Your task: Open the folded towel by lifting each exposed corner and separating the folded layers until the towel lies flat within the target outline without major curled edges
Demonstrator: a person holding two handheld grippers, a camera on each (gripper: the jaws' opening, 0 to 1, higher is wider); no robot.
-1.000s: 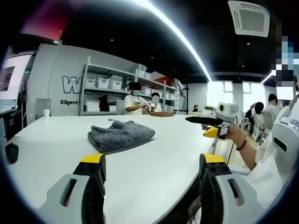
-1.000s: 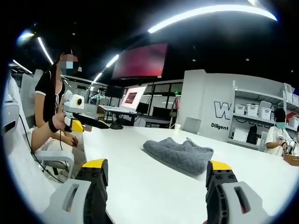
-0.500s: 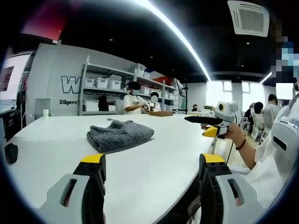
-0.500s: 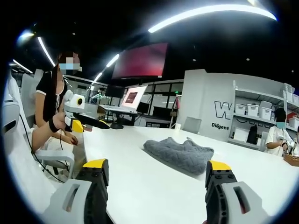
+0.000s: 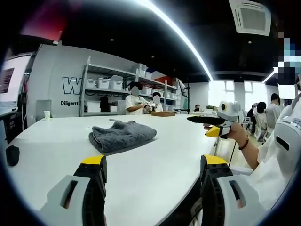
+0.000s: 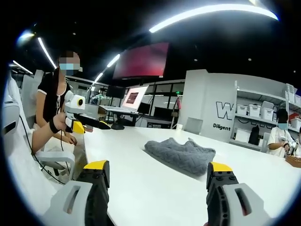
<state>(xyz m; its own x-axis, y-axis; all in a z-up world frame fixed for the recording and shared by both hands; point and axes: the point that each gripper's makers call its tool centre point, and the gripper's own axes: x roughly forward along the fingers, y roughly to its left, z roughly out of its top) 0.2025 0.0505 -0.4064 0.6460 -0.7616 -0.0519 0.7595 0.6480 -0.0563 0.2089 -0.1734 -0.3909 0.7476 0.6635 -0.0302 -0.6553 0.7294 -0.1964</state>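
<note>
One grey towel, seemingly folded, on table.

An open-plan lab or workshop office: metal shelving with white storage bins stands at centre left against a lettered grey wall, monitors sit mid-frame, and people work at white tables
</note>
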